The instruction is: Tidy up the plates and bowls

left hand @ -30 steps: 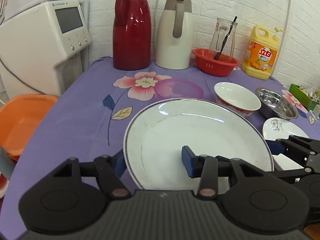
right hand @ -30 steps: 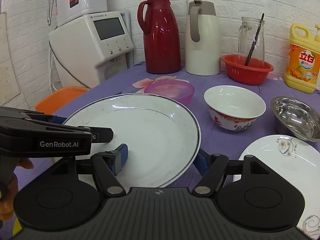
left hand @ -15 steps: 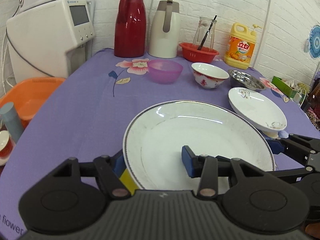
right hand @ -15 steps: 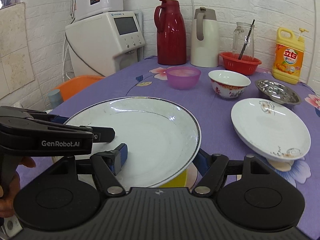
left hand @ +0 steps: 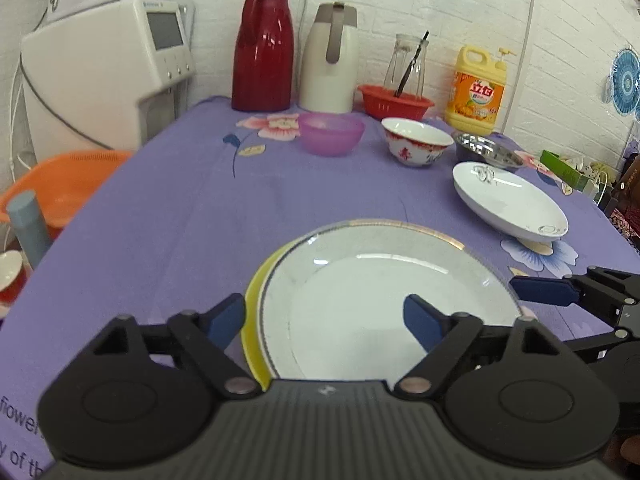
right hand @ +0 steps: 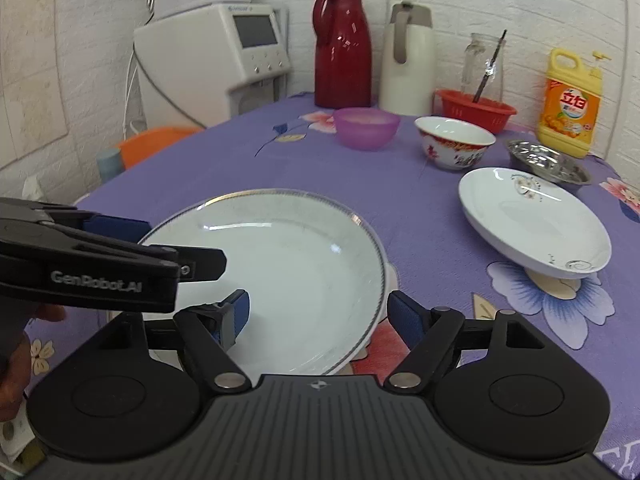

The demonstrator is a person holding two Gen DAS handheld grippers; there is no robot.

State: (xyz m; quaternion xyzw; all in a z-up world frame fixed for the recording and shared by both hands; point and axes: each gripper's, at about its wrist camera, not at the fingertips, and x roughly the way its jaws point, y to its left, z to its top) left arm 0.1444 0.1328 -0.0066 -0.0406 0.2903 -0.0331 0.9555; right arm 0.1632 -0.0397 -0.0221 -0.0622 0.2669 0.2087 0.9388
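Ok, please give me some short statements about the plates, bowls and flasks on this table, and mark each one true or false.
1. The big white plate lies on top of a yellow plate. True.
2. The purple bowl is stacked inside the red-patterned bowl. False: they stand side by side, apart from each other.
3. The small white plate is to the right of the big white plate and does not touch it. True.
4. The red thermos lies on its side. False: it stands upright next to the white thermos.
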